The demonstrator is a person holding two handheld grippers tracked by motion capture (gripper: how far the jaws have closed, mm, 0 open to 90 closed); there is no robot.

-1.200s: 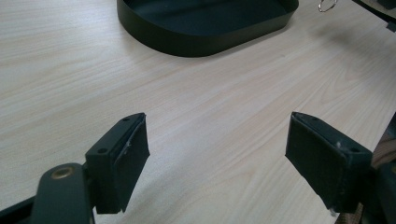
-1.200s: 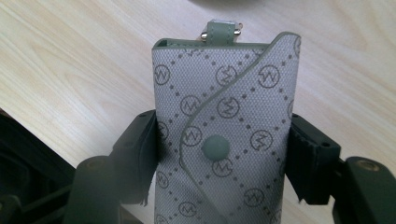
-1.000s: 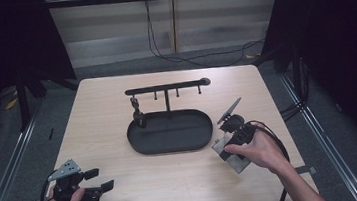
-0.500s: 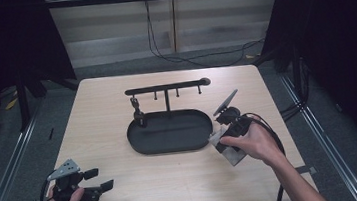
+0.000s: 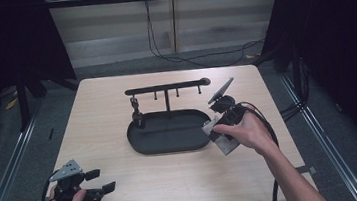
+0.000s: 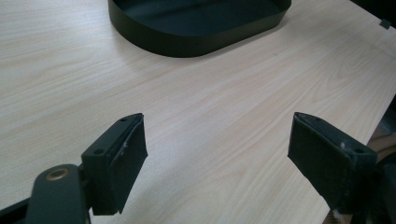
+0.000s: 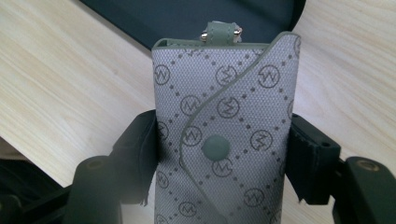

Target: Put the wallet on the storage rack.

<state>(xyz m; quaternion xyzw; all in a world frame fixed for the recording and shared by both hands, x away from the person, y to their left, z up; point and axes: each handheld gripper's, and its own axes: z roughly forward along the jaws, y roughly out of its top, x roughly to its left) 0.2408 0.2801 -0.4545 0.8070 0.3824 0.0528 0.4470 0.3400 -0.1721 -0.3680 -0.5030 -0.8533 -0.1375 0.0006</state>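
Key pouch lifted toward hook stand: the right gripper (image 5: 216, 132), at approx. 4 o'clock from the tray's centre, has its jaws clamped on a grey monogrammed pouch (image 7: 224, 135), one pad on each long edge. That sideways squeeze leaves the pouch's top end free, prob. so the small green loop (image 7: 220, 31) w/ its metal studs can be offered to a peg. In the high view the pouch (image 5: 219, 135) sits off the wood, just beside the tray's right rim, not touching it as far as can be told.

The stand itself: a black oval tray (image 5: 169, 131) mid-table w/ an upright post and a crossbar (image 5: 165, 87) at 12 o'clock carrying several short pegs. One small dark item (image 5: 136, 111) already hangs near the bar's left end, at approx. 10 o'clock, reaching down to the tray.

The left gripper (image 5: 99, 181) waits at 7 o'clock, near the table's (image 5: 102, 113) front corner, jaws spread wide w/ nothing between them. It looks parked, out of the working hand's way.

View vs. view: the right gripper view gives the pouch's detail, i.e. diamond print, curved flap, green snap button (image 7: 215, 148), which the high view blurs to a pale block. The left gripper view confirms bare wood between its pads (image 6: 122, 158) and shows the tray's near wall (image 6: 187, 39) at 12 o'clock. The high view alone gives the bar, the pegs and both hands' spacing: well apart.
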